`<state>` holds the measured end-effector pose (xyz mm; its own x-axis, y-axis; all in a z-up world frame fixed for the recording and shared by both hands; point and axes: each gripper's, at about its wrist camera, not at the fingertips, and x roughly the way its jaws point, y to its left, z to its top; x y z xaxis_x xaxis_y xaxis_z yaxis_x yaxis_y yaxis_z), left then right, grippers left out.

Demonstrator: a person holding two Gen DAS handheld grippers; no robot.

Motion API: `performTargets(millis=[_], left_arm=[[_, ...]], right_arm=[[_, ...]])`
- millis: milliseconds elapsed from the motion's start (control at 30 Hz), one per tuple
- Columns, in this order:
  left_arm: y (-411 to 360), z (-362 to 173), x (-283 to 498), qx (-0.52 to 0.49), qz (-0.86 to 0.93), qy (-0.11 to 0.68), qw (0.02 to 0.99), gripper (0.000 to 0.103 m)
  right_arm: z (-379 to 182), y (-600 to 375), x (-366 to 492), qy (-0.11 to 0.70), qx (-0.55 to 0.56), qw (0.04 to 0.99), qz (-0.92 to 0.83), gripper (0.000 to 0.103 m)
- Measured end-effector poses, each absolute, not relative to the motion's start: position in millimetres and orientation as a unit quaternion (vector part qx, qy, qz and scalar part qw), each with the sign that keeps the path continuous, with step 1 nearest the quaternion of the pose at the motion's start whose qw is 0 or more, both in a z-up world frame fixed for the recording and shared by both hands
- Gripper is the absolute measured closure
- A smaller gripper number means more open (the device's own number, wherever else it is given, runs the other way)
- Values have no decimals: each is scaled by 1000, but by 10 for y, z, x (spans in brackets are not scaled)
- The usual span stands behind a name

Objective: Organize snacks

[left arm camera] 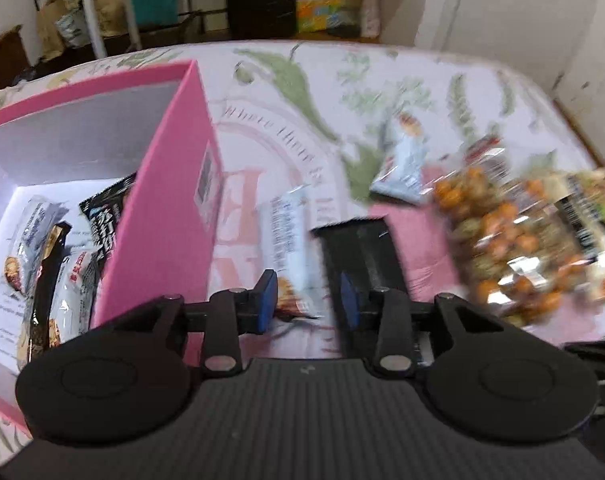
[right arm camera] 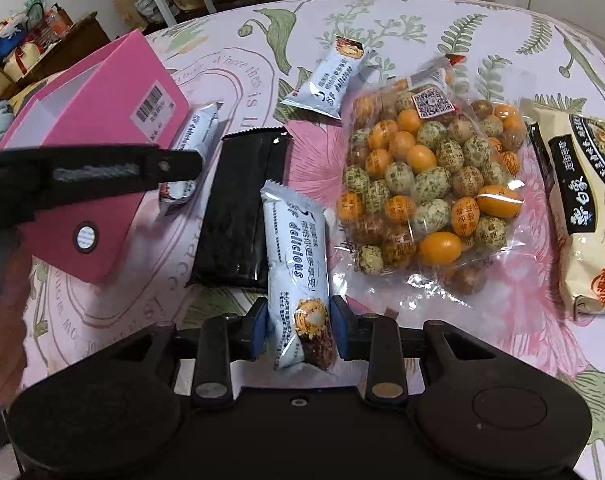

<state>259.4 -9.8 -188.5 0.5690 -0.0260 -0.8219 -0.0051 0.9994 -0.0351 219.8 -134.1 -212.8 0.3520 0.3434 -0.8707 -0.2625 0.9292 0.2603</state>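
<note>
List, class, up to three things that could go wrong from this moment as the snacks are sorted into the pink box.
1. The right hand-held gripper straddles only the bottom end of a pale blue snack bar; its long free end may swing or slip.
2. The left hand-held gripper, beside the pink box, could nudge its wall.
3. The clear bag of wrapped eggs lies close and might get dragged.

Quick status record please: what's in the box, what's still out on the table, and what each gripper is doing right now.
box: pink box, open top, several snack packets inside
left gripper: fingers either side of a white snack bar beside the box; contact unclear, picture blurred
right gripper: fingers close around another white snack bar; grip unclear
still on table: black packet, third white bar, bag of wrapped round candies, noodle packet
</note>
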Motion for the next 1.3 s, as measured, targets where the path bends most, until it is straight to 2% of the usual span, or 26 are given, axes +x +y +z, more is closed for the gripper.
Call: performTargets(millis=[167,267,367,733,1000,1300], left_arm=[[-140,-1994,2665,0,16,456,890,69],[-139,-1990,2683,9,17,462,887,76],[-112,-1955,2679,9,21,473,881,82],[-47,-1543,2384,-10,-10,466,885,82],[84,-1214,2083,-78,-60,494,864,82],[233,-992,1625,-105,-87,527,839,82]], right_arm=[[-2143,-1378,2227,531,53,824,192,67],[-2121,-1374,2204,526,37,827,193,72],[-2095,-1404,2189,528,42,827,192,72],[-1848,-1498,1974,507,58,837,198,72],[-1707,-1580,1717,496,84,843,192,72],[-1342,-1468,1472,503,92,837,198,72]])
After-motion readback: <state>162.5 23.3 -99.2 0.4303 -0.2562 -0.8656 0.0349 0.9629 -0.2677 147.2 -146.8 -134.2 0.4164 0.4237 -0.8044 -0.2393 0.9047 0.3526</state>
